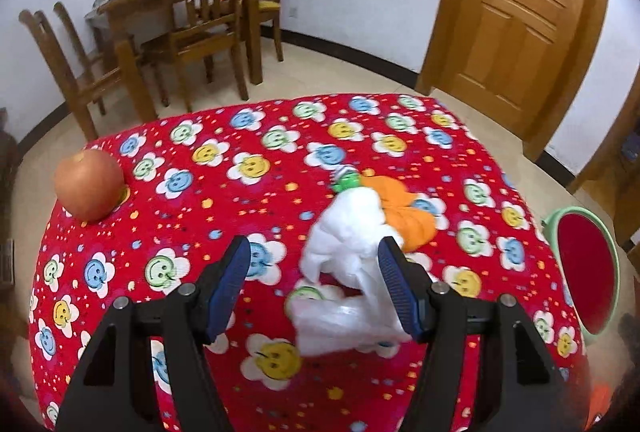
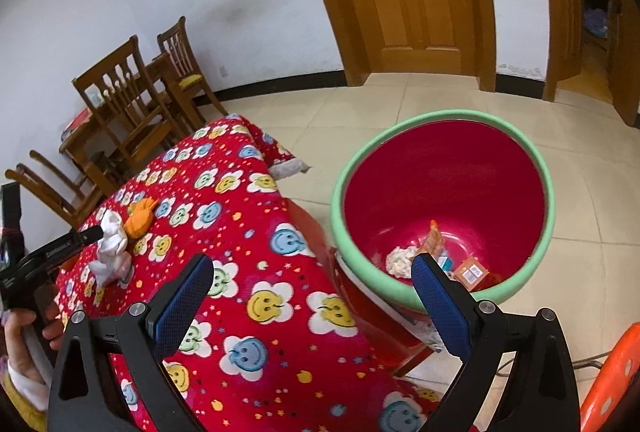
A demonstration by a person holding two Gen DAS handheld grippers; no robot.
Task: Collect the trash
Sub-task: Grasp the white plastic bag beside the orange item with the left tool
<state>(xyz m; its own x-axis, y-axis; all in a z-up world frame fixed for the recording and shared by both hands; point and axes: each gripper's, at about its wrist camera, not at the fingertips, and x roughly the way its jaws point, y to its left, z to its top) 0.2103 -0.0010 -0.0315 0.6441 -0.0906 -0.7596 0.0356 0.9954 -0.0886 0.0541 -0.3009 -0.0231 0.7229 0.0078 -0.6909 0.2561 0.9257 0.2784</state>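
Apple (image 1: 89, 185) cropped; bin (image 2: 440, 135) trash (image 2: 401, 260) blurry.

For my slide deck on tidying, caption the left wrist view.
Open left gripper nears crumpled white plastic beside orange peel on the floral tablecloth.

You won't find any text, brand or number that can be read here. The small box (image 2: 472, 272) in the bin (image 2: 440, 119) carries a printed label, but it's too small and blurred to make out. The tablecloth (image 1: 240, 207) bears only smiley-face flowers, no words.
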